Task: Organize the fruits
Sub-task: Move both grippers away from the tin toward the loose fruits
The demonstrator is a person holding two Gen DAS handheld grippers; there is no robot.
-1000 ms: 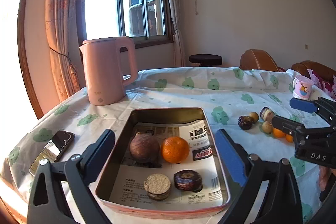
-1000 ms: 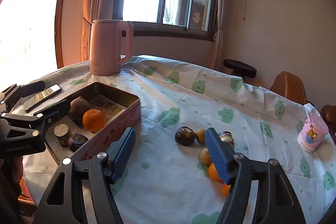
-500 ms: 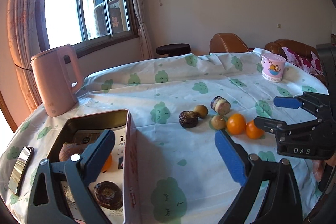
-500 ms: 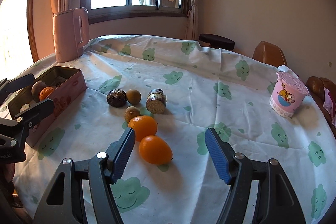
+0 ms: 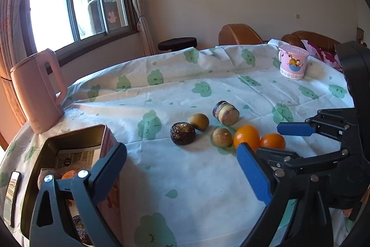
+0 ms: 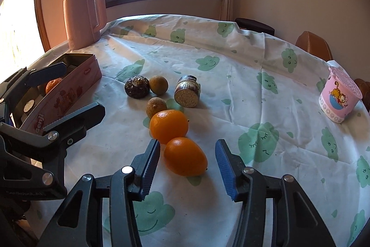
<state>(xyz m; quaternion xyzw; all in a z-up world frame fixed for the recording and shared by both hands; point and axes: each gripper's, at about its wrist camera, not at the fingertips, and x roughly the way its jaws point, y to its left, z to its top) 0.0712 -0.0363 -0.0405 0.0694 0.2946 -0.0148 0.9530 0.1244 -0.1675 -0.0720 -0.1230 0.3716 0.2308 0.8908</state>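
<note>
Two oranges lie on the cloud-print tablecloth. The near orange (image 6: pixel 185 156) sits between the pads of my right gripper (image 6: pixel 187 167), whose jaws are closing with small gaps left on both sides. The far orange (image 6: pixel 168 125) touches it. Behind them lie two small brownish fruits (image 6: pixel 156 105) (image 6: pixel 158 84), a dark round cake (image 6: pixel 136 86) and a wrapped cake on its side (image 6: pixel 188 90). My left gripper (image 5: pixel 180 174) stands open over bare cloth, beside the pink tin (image 5: pixel 76 136), which holds an orange and a brown fruit. The right gripper (image 5: pixel 281 140) straddles the near orange (image 5: pixel 271 141).
A pink kettle (image 6: pixel 83 17) stands at the back left beyond the tin (image 6: pixel 76 82). At the table's far right edge sits a pink cartoon cup (image 6: pixel 338 94). A phone (image 5: pixel 12 191) lies left of the tin. Chairs and a stool stand past the table.
Both views have swung from the tin toward the loose fruit. My right gripper has dropped over the near orange and its jaws have narrowed around it. The left gripper stays open.
</note>
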